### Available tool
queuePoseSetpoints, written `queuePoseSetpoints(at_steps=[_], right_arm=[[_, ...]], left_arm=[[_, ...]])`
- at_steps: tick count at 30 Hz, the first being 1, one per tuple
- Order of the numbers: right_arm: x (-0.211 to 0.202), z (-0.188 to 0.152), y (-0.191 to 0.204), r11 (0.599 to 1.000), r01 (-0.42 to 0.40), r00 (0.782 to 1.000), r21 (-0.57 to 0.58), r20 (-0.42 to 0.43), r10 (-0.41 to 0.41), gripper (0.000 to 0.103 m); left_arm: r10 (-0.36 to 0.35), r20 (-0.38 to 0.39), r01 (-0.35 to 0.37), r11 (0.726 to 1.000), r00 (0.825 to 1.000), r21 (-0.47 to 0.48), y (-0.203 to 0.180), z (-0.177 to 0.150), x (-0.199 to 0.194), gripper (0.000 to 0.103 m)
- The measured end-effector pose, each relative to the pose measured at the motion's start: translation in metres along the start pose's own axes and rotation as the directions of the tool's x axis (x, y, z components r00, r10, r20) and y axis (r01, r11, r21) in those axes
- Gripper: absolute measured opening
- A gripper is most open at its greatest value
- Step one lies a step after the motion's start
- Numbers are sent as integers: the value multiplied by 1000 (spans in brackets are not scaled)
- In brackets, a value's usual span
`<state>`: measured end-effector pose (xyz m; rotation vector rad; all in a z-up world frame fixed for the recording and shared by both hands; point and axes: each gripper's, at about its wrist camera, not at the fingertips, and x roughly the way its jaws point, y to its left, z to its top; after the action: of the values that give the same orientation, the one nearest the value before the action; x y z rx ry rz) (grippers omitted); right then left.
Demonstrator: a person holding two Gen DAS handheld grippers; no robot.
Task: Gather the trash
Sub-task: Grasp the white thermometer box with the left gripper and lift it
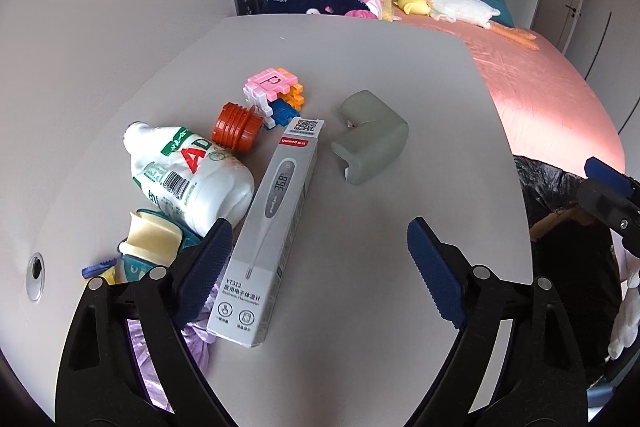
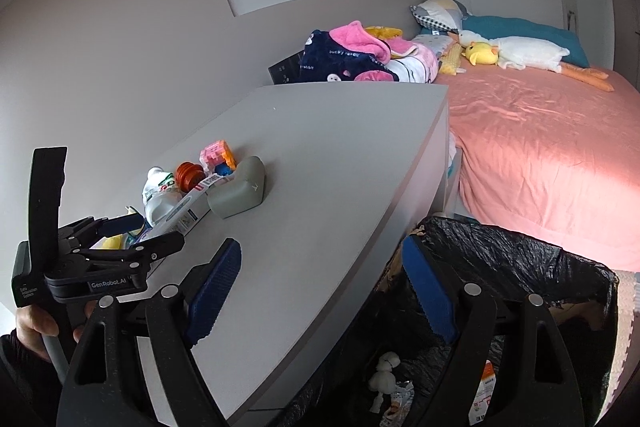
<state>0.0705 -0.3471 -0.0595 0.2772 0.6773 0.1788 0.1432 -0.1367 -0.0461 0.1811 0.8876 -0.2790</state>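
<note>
On the grey table (image 1: 360, 47) lies a heap: a long grey thermometer box (image 1: 276, 219), a white milk bottle (image 1: 188, 175) on its side, an orange ribbed cap (image 1: 236, 127), a pink-and-orange block toy (image 1: 276, 95), a grey-green foam corner piece (image 1: 372, 139) and a purple wrapper (image 1: 196, 339). My left gripper (image 1: 316, 239) is open and points down at the box, which lies just inside its left finger, far from the right one. My right gripper (image 2: 320, 251) is open and holds nothing, above the table's edge and the black-bagged bin (image 2: 520, 267).
Inside the bin lie a white crumpled item (image 2: 386, 371) and a packet (image 2: 484, 387). A pink-sheeted bed (image 2: 540, 147) with plush toys and folded clothes stands beyond the table. A cable hole (image 1: 35, 271) sits at the table's left. A cream roll (image 1: 154, 235) lies beside the bottle.
</note>
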Motion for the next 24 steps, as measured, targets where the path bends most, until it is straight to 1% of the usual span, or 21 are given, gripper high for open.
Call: queuePoseSetpoints(at_steps=[2, 5, 10, 13, 16, 18, 20, 22, 23, 24], right_arm=[[4, 1, -1, 1000, -1, 1000, 1, -6, 1, 84], [9, 3, -1, 1000, -1, 1000, -1, -11, 1, 84], [19, 7, 4, 1000, -7, 1000, -8, -19, 7, 84], [24, 9, 9, 1000, -11, 1000, -15, -24, 11, 84], [32, 11, 14, 1000, -15, 999, -25, -33, 15, 83], [36, 12, 17, 999, -20, 999, -32, -37, 19, 83], [39, 14, 20, 999, -25, 999, -38, -40, 24, 83], [44, 17, 24, 999, -31, 999, -44, -44, 29, 83], [47, 18, 26, 998, -32, 999, -48, -46, 29, 83], [49, 19, 27, 998, -34, 998, -52, -48, 31, 83]], left_arm=[[10, -7, -10, 1000, 1000, 5, 2, 2, 6, 83], [6, -18, -6, 1000, 1000, 7, 4, 3, 14, 79], [7, -32, -7, 1000, 999, 21, 7, 5, 23, 77], [0, -33, 0, 1000, 999, 24, 8, 8, 28, 72], [-1, -41, 2, 999, 999, 36, 10, 12, 35, 65], [-7, -48, 10, 999, 999, 45, 10, 14, 39, 53], [-14, -60, 17, 999, 998, 48, 11, 15, 44, 47], [-21, -56, 23, 999, 998, 47, 13, 15, 47, 46], [-22, -55, 24, 999, 998, 46, 14, 15, 48, 43], [-19, -54, 22, 999, 998, 44, 15, 16, 48, 36]])
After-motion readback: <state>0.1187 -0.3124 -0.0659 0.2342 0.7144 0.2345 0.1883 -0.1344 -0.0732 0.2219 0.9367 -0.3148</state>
